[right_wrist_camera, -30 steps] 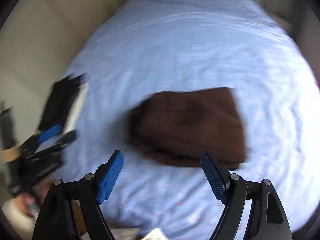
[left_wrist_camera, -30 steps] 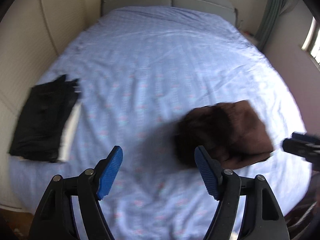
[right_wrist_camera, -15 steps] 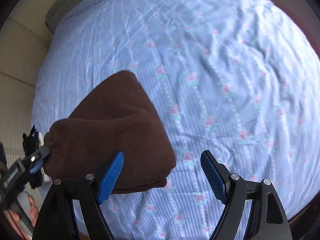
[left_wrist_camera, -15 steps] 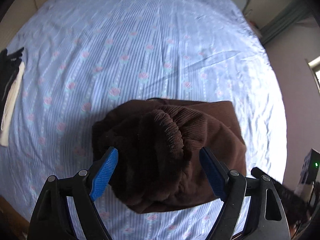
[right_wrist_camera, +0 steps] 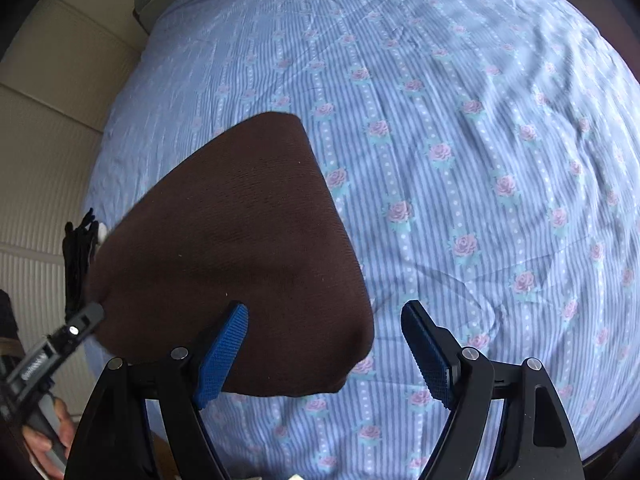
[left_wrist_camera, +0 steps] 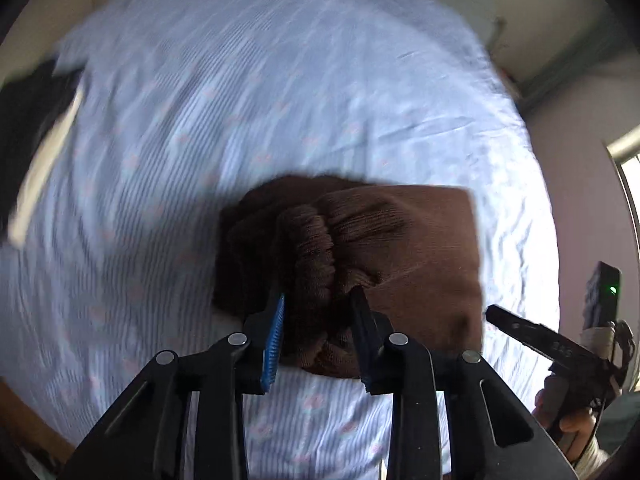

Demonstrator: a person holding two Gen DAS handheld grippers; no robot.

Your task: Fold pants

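The brown pants (left_wrist_camera: 408, 248) lie folded into a thick bundle on the bed (left_wrist_camera: 280, 100), near its front edge, over the blue striped sheet with pink roses. The left tool (left_wrist_camera: 316, 300) has its fingers pinched tight on the ribbed waistband bunch. The right tool (right_wrist_camera: 324, 344) hangs with its fingers spread wide, empty, over the bundle's corner (right_wrist_camera: 240, 240). Dark folded clothes (left_wrist_camera: 28, 120) sit at the bed's left side.
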